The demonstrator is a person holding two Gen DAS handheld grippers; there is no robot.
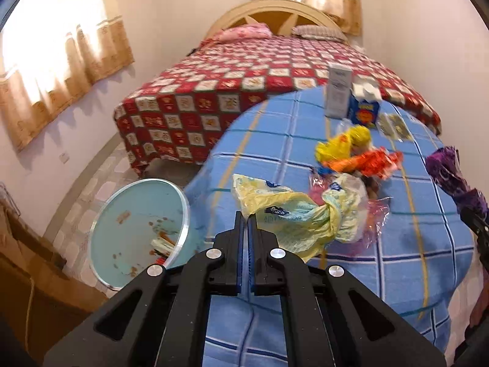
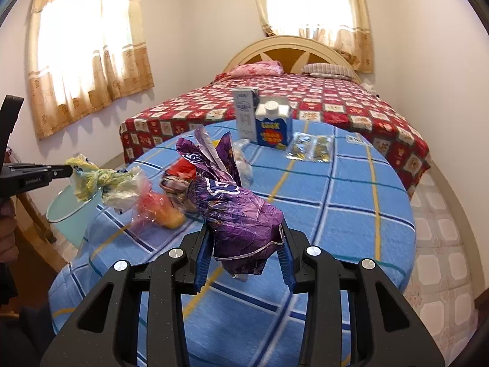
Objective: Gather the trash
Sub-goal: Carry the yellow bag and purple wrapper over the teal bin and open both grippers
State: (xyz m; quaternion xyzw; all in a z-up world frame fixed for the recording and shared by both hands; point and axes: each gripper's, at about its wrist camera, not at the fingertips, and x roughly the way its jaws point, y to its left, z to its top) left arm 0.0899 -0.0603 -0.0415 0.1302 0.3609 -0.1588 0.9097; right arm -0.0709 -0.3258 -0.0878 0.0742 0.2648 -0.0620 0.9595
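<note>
Indoors, a blue checked table fronts a bed; left gripper pinches yellow bag, right gripper clamps purple wrapper.

Right gripper clamps purple wrapper above blue checked table

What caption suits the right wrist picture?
Right gripper clamps purple wrapper above blue checked table; left gripper pinches yellow bag.

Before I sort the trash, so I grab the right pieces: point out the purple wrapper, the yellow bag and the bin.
purple wrapper (image 2: pixel 241 214), right wrist view, its crumpled middle.
yellow bag (image 1: pixel 293 217), left wrist view, its twisted middle.
bin (image 1: pixel 137 214), left wrist view, its inside wall.
</note>
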